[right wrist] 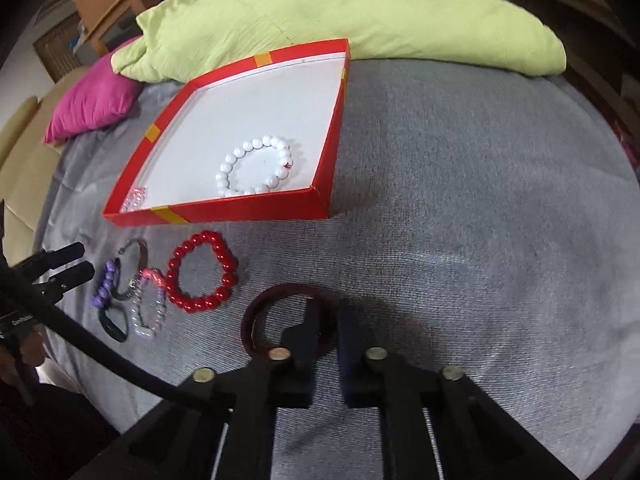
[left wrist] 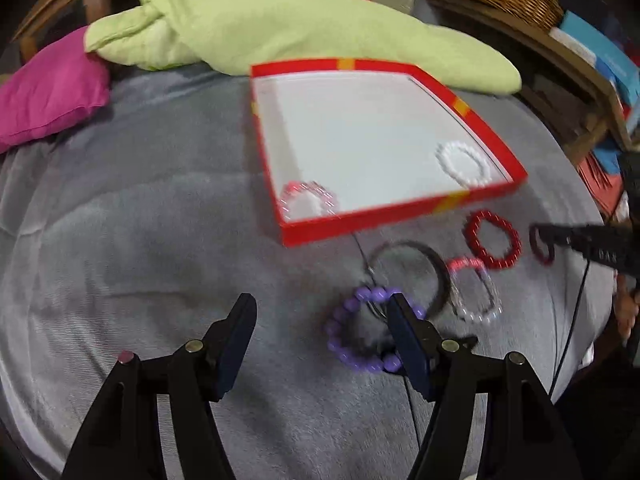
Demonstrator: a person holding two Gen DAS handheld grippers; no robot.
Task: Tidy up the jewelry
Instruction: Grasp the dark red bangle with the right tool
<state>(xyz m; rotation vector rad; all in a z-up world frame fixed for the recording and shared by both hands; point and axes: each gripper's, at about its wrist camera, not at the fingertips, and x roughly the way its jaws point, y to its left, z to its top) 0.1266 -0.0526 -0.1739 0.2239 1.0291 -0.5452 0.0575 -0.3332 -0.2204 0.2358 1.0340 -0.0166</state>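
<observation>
Right gripper (right wrist: 324, 320) straddles the rim of the dark red bangle (right wrist: 256, 316) at the bangle's 3 o'clock: one finger inside the ring, one outside. Jaws narrow but not visibly clamped. To grip well, close squarely across the rim and lift straight up, so it won't skid on the grey blanket (right wrist: 460, 200).

Left gripper (left wrist: 320, 312) is wide apart, its right finger over the purple bead bracelet (left wrist: 348, 344).

Bangle lies flat, round, so no real long axis; opening faces up. It sits at 6 o'clock from the red box (right wrist: 132, 172), which already holds the white bead bracelet (right wrist: 240, 160).
</observation>
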